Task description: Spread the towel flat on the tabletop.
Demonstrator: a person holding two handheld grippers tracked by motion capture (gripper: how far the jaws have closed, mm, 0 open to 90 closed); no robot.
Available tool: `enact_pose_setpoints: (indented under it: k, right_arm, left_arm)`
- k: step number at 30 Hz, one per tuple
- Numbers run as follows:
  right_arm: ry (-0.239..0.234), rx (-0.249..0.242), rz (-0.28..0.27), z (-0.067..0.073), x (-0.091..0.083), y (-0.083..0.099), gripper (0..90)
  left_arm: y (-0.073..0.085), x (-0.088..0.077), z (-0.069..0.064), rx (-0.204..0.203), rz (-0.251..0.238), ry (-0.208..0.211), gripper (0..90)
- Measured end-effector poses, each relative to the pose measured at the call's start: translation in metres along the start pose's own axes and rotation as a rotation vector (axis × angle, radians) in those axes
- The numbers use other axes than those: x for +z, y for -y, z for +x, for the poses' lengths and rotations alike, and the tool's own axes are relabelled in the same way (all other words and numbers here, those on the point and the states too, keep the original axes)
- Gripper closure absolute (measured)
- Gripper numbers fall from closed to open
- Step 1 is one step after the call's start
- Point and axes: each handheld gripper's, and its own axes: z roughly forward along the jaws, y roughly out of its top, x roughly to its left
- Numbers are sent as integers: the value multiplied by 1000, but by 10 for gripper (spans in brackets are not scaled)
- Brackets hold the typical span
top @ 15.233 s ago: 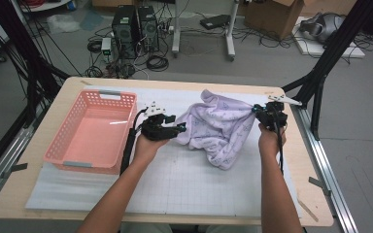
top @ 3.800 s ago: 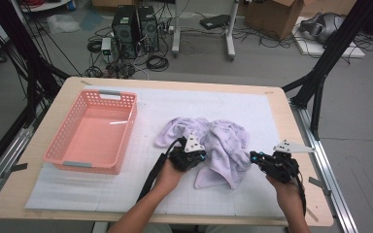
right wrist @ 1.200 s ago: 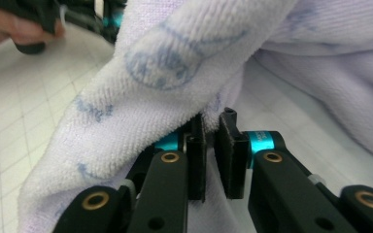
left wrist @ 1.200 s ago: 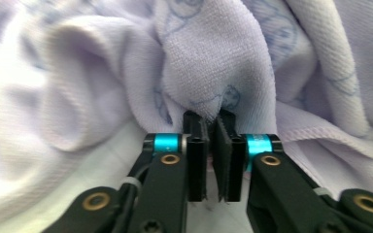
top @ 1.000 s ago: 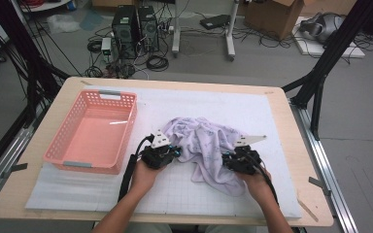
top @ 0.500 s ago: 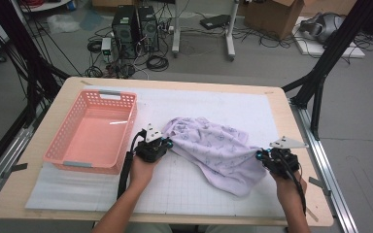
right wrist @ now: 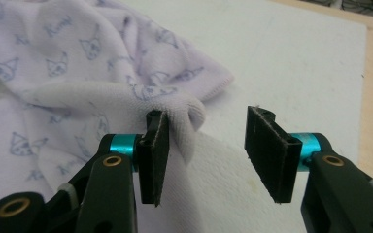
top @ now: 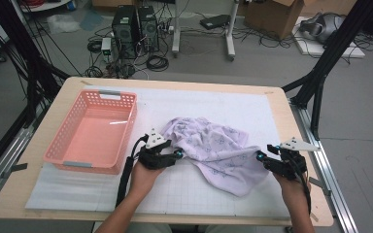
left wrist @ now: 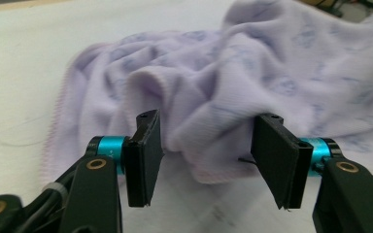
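A lilac cloth (top: 218, 145) with a small cat print lies rumpled on the white mat (top: 209, 104), stretched out between my two grippers. My left gripper (top: 177, 154) is at the cloth's left edge. Its jaws have just been opening and stand apart, with a fold of cloth (left wrist: 209, 131) loose between them. My right gripper (top: 261, 156) is at the cloth's right edge. Its jaws have also just been opening, and a cloth corner (right wrist: 184, 116) rests against one pad without being pinched.
An empty pink plastic basket (top: 94, 131) stands on the left part of the table. The wooden table edge (top: 296, 131) runs close to my right hand. Black frame posts, cables and computers stand on the floor beyond the table.
My right hand pulled the cloth out to the right, away from the left hand. The cloth, taut between the grippers before, now lies slack on the mat.
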Motion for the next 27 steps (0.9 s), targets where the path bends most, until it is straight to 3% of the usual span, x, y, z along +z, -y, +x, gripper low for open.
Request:
enact_pose_setpoints:
  k: [5,8,12,17,22,23,24,25,26,27]
  right_arm:
    - [37,3,57,-9,7,9,535]
    - [39,11,66,-14,9,14,534]
    - [18,31,67,-17,13,18,534]
    - [7,23,70,-14,14,19,531]
    - [6,13,78,-10,11,22,526]
    - [2,16,76,-10,10,23,522]
    - [0,22,75,-10,8,24,520]
    - [-3,28,74,-10,7,25,518]
    - [-4,31,72,-10,5,26,516]
    - [-7,40,73,-10,4,28,515]
  left_arm:
    - [0,-1,-9,20,10,46,477]
    - [0,2,-18,25,20,115,524]
    - [-1,22,-40,64,85,192,508]
    - [-2,44,-69,98,166,247,432]
    - [0,60,-92,147,236,260,416]
    - [2,64,-98,184,261,253,417]
    - [3,65,-105,236,244,218,411]
    - [4,65,-107,262,243,207,452]
    - [3,64,-108,260,240,209,480]
    - [3,64,-109,264,240,212,582]
